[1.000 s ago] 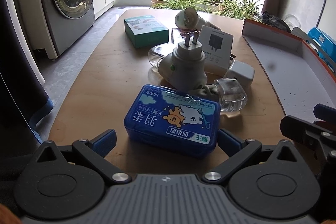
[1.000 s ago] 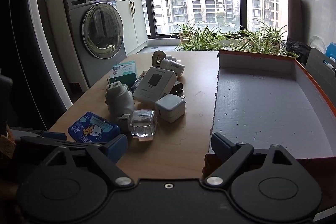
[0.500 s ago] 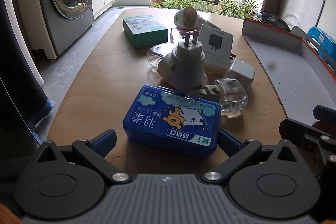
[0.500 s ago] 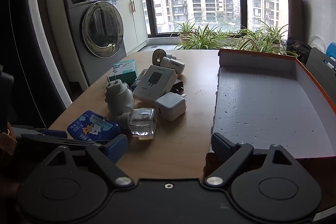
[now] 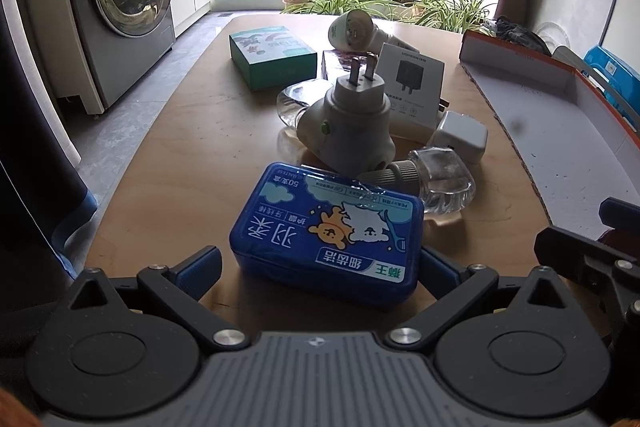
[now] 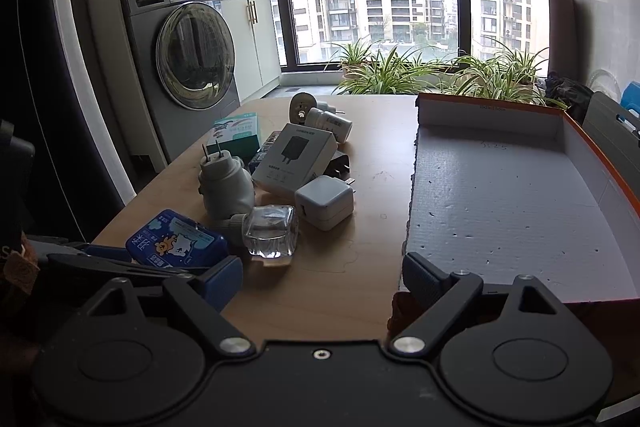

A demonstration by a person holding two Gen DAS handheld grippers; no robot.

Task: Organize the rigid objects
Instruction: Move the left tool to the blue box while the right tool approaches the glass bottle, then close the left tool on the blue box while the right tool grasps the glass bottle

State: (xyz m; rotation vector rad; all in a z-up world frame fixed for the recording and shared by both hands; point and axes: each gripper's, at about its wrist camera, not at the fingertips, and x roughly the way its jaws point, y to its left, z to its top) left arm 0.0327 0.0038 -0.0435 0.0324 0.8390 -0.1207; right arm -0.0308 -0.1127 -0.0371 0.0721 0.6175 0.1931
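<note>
We find the left gripper point(image 5: 320, 267) spread wide with its 2 fingers flanking the blue floss box point(image 5: 326, 239) (apparently not yet touching), presumably squared up for a side pinch, while the right gripper point(image 6: 320, 279) hangs open and empty beside the tray point(image 6: 520, 219).

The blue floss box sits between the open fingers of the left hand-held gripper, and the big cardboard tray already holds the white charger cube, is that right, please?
Not quite. The blue floss box does sit between the open fingers of the left hand-held gripper, but the cardboard tray holds nothing. The right wrist view shows the white charger cube on the table, left of the tray.
</note>
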